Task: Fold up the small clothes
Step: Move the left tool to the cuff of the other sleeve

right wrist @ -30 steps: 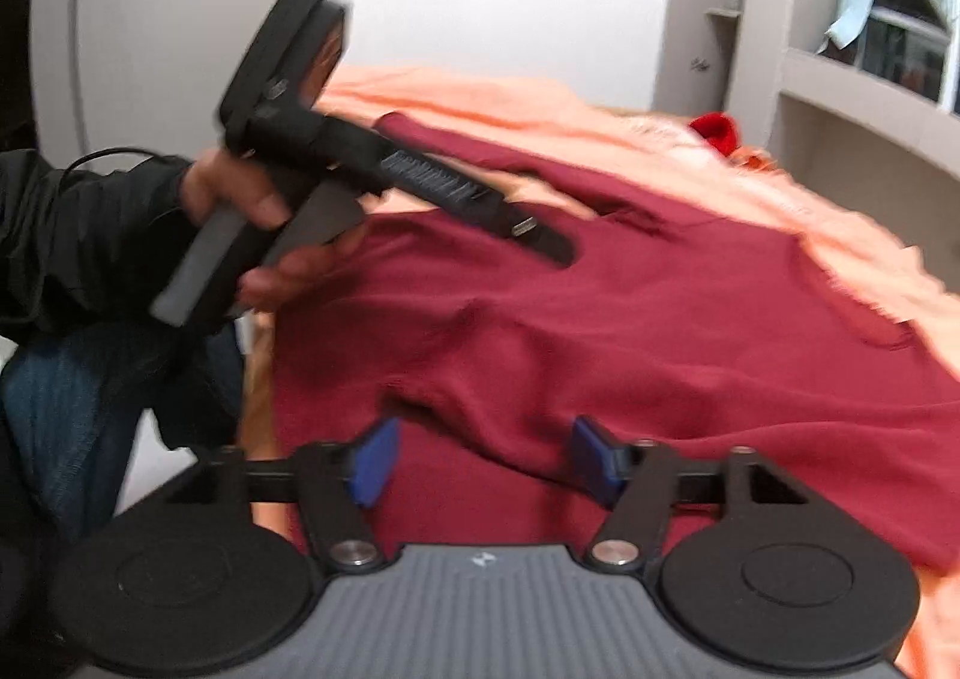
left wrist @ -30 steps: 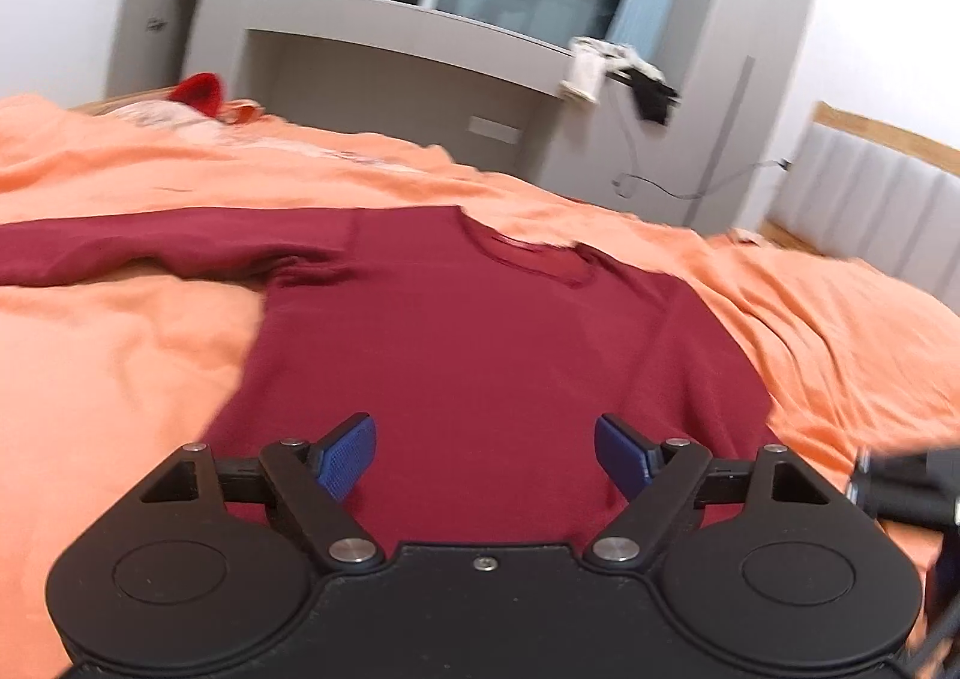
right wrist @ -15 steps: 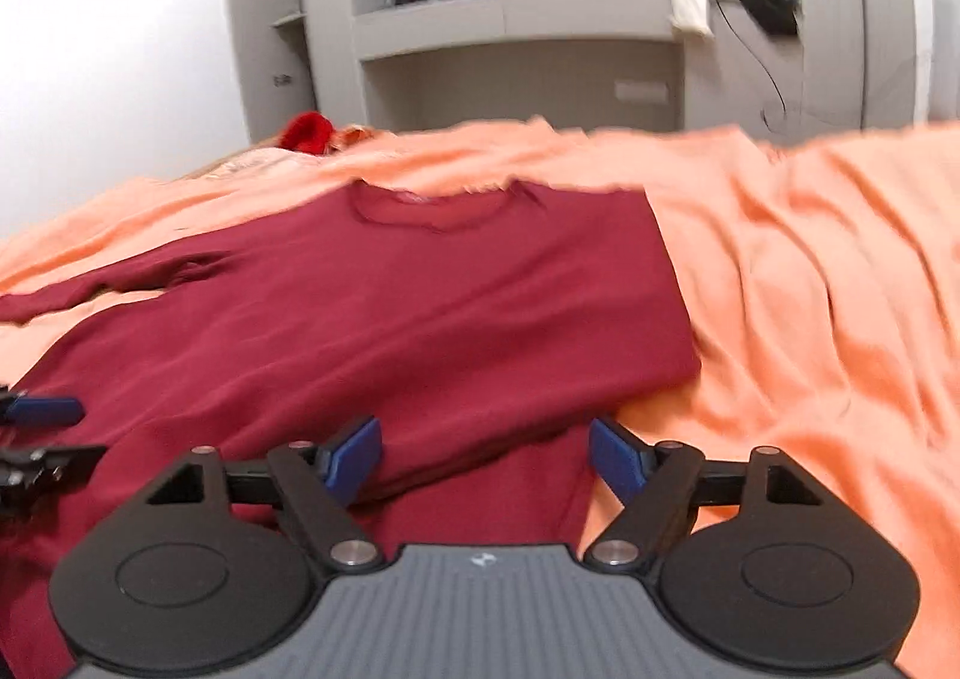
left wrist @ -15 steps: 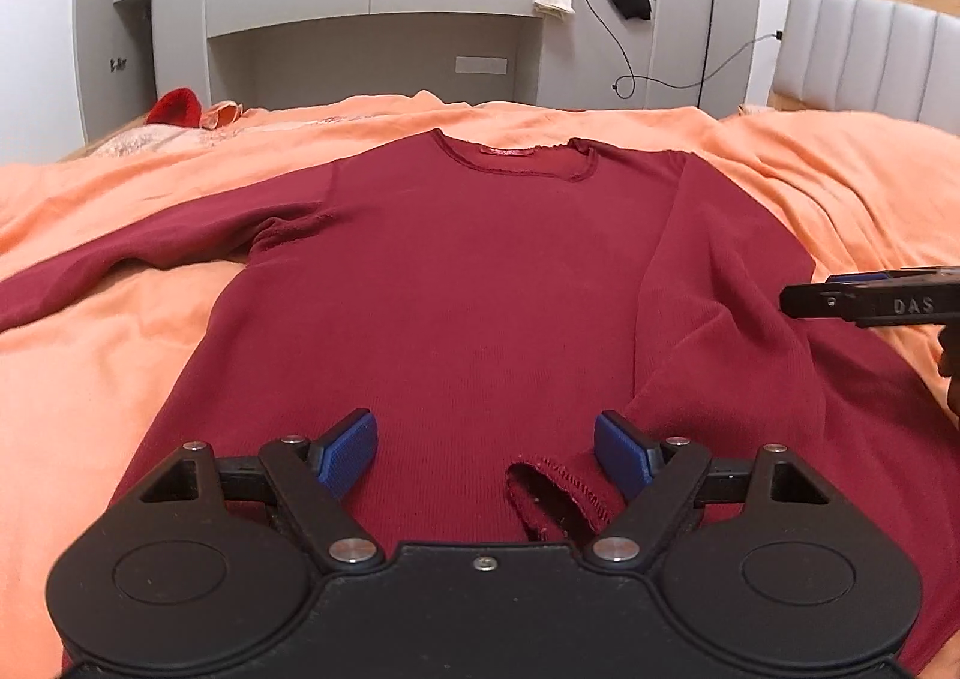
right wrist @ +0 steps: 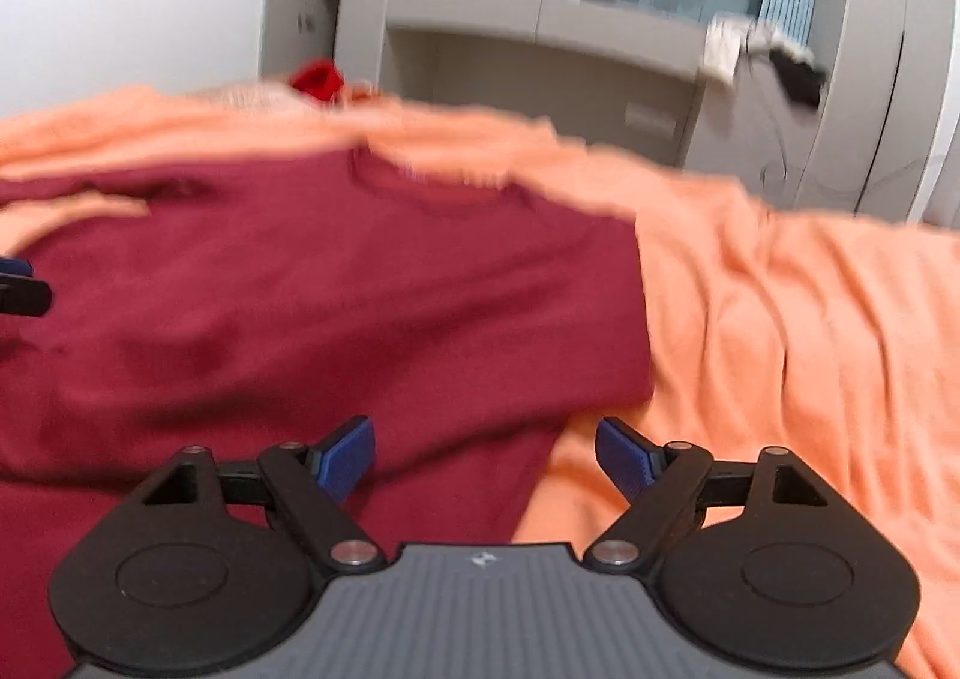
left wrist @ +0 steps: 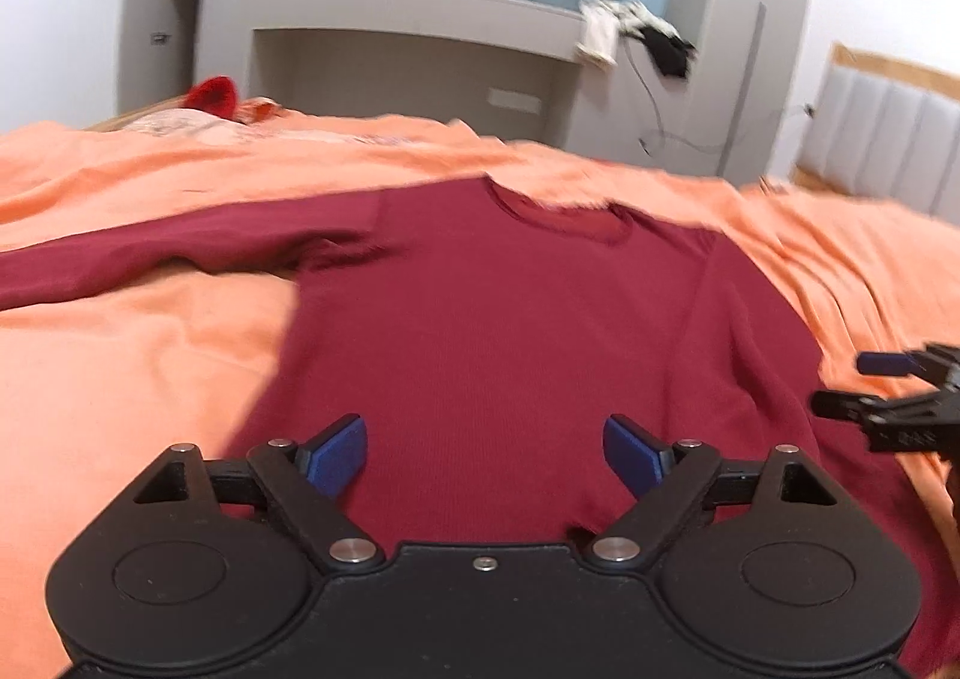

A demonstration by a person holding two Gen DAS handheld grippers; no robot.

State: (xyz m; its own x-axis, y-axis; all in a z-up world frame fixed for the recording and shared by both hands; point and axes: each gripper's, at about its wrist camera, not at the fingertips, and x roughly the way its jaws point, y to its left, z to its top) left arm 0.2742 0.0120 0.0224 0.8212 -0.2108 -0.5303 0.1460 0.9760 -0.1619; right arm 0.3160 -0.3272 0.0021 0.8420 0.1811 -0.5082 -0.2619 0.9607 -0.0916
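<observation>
**foldnoob:** Sweater (left wrist: 498, 331) is lying flat on the orange bedspread (left wrist: 120, 379), neck hole at the far end, hem right under the cameras. So its long axis runs straight away from both grippers. Which side goes next?

**laundry_dan:** Look at the sleeves. The right side already looks folded in: in the right wrist view the body ends in a clean straight edge with bare blanket beyond it. The left sleeve (left wrist: 168, 247) is the one sticking out, way off to the left, crosswise to the body.

**foldnoob:** So the left gripper (left wrist: 485, 454) is closer to it?

**laundry_dan:** I'd say so. It's over the hem, fingers spread wide, nothing in them. The right gripper (right wrist: 485, 454) is gaping and empty too, sitting over the right hem corner, so it's well away from that sleeve. Frames are blurry though.
</observation>
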